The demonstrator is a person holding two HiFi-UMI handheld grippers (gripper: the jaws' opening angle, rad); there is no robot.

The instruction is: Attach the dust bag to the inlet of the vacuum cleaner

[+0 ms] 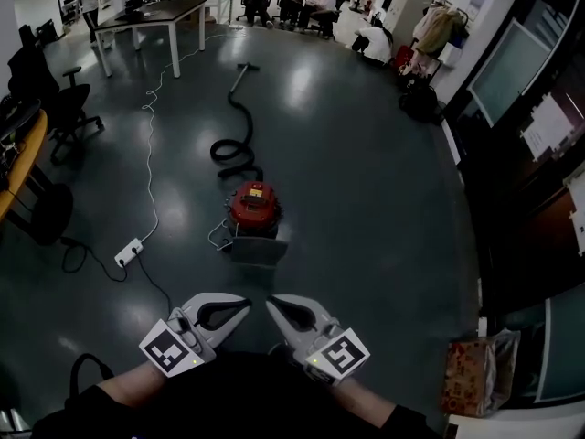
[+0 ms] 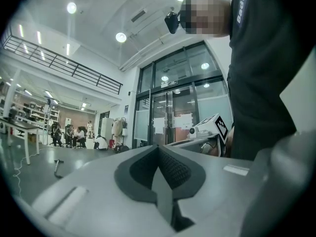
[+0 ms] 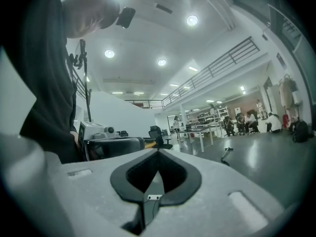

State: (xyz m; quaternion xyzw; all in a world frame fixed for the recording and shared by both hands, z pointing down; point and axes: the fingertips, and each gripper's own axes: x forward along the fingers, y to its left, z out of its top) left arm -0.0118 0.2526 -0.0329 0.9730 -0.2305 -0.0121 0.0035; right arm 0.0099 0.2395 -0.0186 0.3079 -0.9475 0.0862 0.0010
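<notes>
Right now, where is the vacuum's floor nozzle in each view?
Head view: the floor nozzle upper middle, beyond the red vacuum cleaner.
Left gripper view: the nozzle lower left, on the floor.
Right gripper view: the nozzle right of centre, on the floor.
Shared landmark: the white-legged table.

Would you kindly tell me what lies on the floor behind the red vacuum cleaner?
A coiled black hose lies behind the vacuum cleaner, ending in a wand. The cleaner's body hides where it joins.
</notes>
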